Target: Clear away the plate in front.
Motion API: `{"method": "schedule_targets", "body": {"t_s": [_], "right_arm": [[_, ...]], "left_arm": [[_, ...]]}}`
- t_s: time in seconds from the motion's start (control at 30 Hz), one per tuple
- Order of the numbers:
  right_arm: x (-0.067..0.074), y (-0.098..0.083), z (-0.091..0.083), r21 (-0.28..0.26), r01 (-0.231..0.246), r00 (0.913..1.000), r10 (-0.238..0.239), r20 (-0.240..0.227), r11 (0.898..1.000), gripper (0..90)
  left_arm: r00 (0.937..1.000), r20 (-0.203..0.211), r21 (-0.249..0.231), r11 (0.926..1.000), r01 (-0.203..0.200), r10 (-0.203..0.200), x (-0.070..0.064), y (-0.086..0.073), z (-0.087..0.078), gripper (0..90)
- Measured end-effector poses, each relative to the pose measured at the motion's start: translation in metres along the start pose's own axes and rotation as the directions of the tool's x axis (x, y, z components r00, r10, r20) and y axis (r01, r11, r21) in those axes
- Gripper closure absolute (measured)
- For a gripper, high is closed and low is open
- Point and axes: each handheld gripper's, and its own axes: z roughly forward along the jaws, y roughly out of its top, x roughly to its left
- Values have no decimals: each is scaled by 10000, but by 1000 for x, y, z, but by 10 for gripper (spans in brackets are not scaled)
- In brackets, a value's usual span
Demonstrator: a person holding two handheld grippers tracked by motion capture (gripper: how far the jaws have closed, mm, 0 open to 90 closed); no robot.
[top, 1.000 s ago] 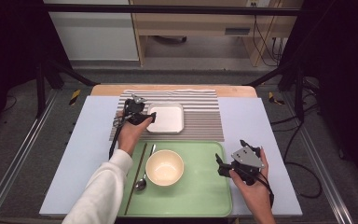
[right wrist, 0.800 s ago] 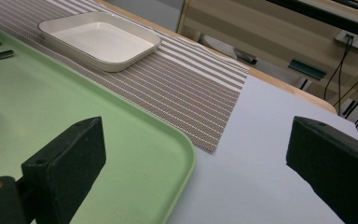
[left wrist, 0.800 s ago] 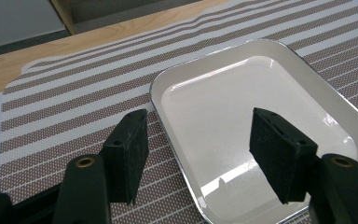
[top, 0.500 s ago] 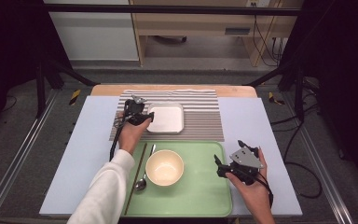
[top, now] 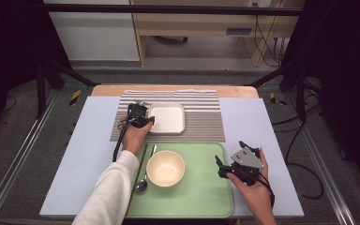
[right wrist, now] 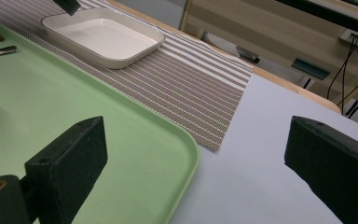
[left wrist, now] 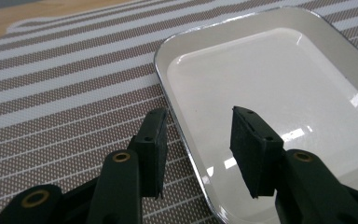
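A white rectangular dish (top: 168, 118) (left wrist: 270, 79) (right wrist: 105, 39) lies on a striped mat (top: 201, 124) (left wrist: 51, 93). My left gripper (top: 139, 120) (left wrist: 200, 116) straddles the dish's left rim, one jaw outside over the mat and one inside over the dish floor. Its jaws have just been closing on the rim, but a gap still shows on both sides, so it is open. My right gripper (top: 231, 156) (right wrist: 196, 135) stands wide open at the right edge of the green tray (top: 201, 187) (right wrist: 121, 130) and holds nothing.
On the tray sit a cream bowl (top: 165, 168), a spoon (top: 142, 185) and dark chopsticks (top: 138, 164) at its left side. A pale blue sheet (top: 84, 154) covers the table. Beyond the far wooden edge are cables and furniture.
The left gripper's jaws have drawn closer together around the dish's rim. The right hand has stayed where it was.
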Motion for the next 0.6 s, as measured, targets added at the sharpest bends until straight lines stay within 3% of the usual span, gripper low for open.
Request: {"method": "schedule_targets", "body": {"t_s": [0.1, 0.43, 0.6], "right_arm": [[0, 0, 0, 16, 6, 10000, -6, -9, 10000, 58], [0, 0, 0, 39, 5, 10000, -5, -14, 10000, 60], [0, 0, 1, 57, -10, 10000, 10, -21, 10000, 60]], "left_arm": [[9998, -97, 130, 9998, -163, 164, -1, -2, 1, 597], [9998, 96, 299, 9994, 169, -171, 1, -8, 5, 649], [9981, 274, 347, 9979, 546, -556, 5, -12, 8, 690]]}}
